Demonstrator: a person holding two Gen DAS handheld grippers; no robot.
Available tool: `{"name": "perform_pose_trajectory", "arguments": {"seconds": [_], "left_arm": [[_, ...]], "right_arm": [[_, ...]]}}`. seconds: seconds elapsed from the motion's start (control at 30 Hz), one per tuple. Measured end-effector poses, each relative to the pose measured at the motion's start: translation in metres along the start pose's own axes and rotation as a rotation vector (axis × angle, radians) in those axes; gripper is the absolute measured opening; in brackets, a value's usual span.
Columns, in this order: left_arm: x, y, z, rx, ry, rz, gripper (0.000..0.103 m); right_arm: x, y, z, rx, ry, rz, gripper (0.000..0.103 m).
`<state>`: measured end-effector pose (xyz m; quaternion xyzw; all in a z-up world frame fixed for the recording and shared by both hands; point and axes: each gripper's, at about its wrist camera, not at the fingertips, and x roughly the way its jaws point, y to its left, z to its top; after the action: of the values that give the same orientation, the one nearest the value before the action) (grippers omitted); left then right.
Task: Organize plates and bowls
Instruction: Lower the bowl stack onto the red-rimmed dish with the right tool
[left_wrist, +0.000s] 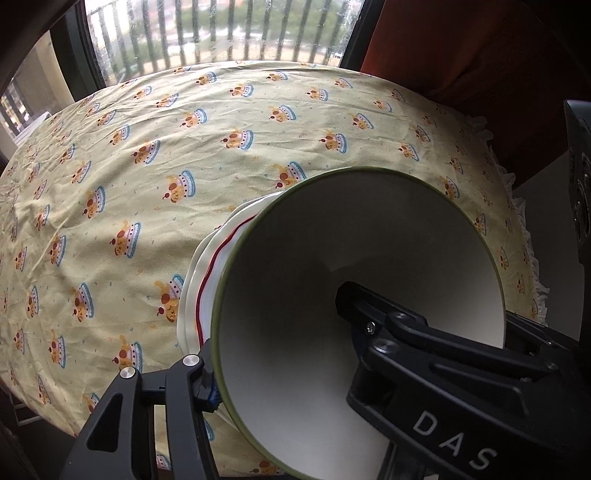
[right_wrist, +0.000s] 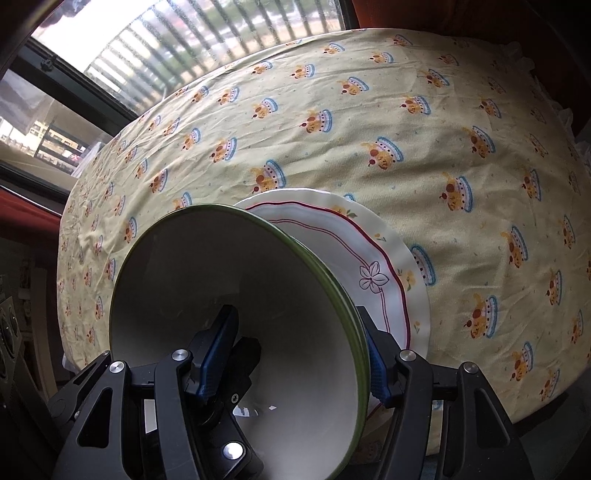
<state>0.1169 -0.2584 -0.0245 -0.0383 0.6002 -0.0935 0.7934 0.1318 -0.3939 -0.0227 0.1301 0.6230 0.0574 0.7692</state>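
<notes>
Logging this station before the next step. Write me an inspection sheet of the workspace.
Surface: table under a wrinkled pale yellow cloth with cake print.
Job's things: white bowl with green rim stacked on white scalloped plates with red line and flower pattern.
Clutter: nothing seen.
Grippers: left gripper and right gripper, both with jaws clamped across the bowl's wall, one finger inside, one outside.
Cables: nothing seen.
Surroundings: window with vertical railing bars behind the table; dark red curtain at right.
</notes>
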Motion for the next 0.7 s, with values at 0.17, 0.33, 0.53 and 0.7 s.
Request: {"name": "perform_pose_trajectory", "arguments": {"seconds": [0.17, 0.33, 0.53, 0.7], "left_arm": [[-0.001, -0.002, -0.006, -0.012, -0.022, 0.033, 0.070], [-0.011, 0.001, -0.012, -0.014, -0.059, 0.059, 0.075], [-0.027, 0.011, -0.014, 0.067, -0.116, 0.089, 0.082], [-0.048, 0.034, -0.010, 0.138, -0.188, 0.047, 0.084]], "right_arm": [[-0.004, 0.000, -0.006, -0.044, -0.015, 0.000, 0.066], [-0.014, 0.007, -0.012, -0.090, -0.057, -0.032, 0.070], [-0.026, 0.014, -0.014, -0.115, -0.110, -0.085, 0.074], [-0.048, 0.021, -0.018, -0.072, -0.233, -0.216, 0.075]]}}
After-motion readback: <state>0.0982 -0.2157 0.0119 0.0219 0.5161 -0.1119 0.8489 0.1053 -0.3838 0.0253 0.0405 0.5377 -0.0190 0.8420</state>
